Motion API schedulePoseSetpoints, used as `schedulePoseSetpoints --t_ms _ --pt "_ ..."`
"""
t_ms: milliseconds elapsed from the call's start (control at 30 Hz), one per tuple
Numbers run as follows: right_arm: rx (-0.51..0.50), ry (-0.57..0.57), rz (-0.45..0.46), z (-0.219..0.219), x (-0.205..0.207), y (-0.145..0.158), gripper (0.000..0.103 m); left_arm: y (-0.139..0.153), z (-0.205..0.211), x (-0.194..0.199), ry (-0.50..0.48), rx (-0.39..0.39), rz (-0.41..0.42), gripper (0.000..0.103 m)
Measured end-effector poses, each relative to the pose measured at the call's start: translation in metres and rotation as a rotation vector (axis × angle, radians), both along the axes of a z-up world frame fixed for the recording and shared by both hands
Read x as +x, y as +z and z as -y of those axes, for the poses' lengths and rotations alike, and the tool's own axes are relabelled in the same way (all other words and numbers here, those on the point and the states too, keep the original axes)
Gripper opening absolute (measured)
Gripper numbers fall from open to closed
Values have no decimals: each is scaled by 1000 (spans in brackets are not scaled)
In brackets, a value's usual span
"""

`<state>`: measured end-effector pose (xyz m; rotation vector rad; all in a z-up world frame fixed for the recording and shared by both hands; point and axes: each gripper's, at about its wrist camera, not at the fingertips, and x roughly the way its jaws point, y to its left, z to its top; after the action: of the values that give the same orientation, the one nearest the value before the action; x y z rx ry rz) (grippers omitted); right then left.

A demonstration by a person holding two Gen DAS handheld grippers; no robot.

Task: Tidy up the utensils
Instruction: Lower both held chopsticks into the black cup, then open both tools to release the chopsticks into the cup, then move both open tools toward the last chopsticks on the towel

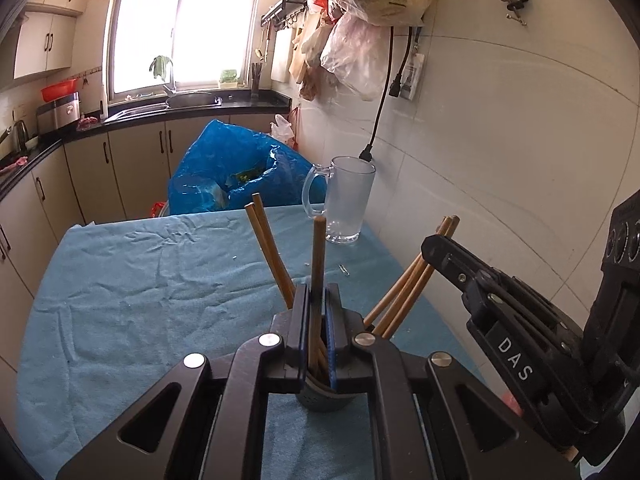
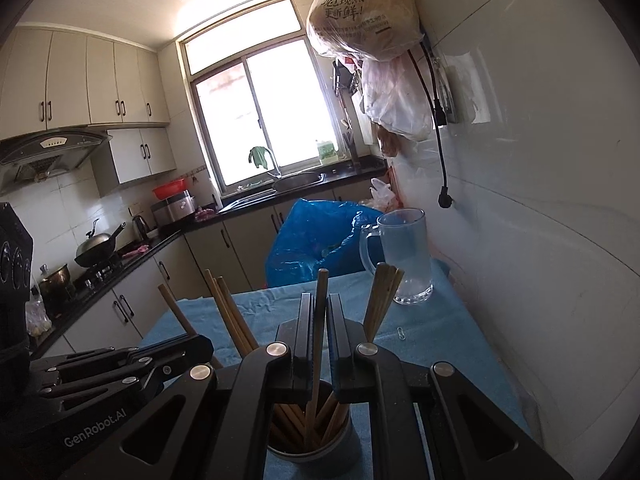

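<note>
Chopsticks (image 2: 316, 360) stand fanned in the holder (image 2: 308, 446), which sits on the blue cloth (image 1: 140, 280) of the bench, on the near side of the glass mug (image 2: 408, 256). Your left hand-held gripper (image 1: 319, 300) has its jaws nearly closed on one upright stick (image 1: 319, 264) whose lower end is already inside the holder. Your right hand-held gripper (image 2: 319, 320) is pinched narrow on another chopstick, likewise reaching down into the holder. The rest lean outward, some to the left of the holder (image 1: 268, 248), some to the right (image 1: 408, 280).

The step in hand looks like seating both sticks. Keep each one close to vertical so its tip slides between the others rather than jamming on them. Ease the jaws apart only once you feel the tip meet the bottom, then lift straight up so the pads do not drag the stick back out. Mind the two grippers: they are close together above the holder, so withdraw one at a time.

Writing: "DAS" on the right gripper (image 1: 516, 360) in the left view, "GenRobot.AI" (image 2: 96, 428) in the right view. The hanging bag (image 2: 360, 16) carries Chinese print, including "更新鲜".
</note>
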<state>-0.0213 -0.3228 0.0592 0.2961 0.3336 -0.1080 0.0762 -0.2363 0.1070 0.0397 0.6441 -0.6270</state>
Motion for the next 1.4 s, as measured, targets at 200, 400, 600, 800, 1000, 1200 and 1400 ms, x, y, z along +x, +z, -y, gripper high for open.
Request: schedulePoseSetpoints --t_ms 200,400,600,800,1000,1200,1400 --pt "-9 -2 -28 -2 -9 2 15 3 -11 -9 26 -17 8 31" --pt "-59 -26 -25 -8 -27 16 25 13 -27 -26 38 -65 11 32" --pt "-103 -60 -1 -19 -58 28 35 21 -47 -50 56 -71 27 33" --pt "-124 -83 -21 -38 -81 30 44 26 -95 -78 121 -71 59 43" --pt "-131 -76 -69 -61 -96 25 49 15 -144 -98 186 -63 37 43" --pt "-126 -34 -133 -89 -101 15 49 1 -177 -117 225 -53 10 43" --pt "-142 30 -188 -116 -99 4 49 -11 -206 -131 262 -46 -12 44"
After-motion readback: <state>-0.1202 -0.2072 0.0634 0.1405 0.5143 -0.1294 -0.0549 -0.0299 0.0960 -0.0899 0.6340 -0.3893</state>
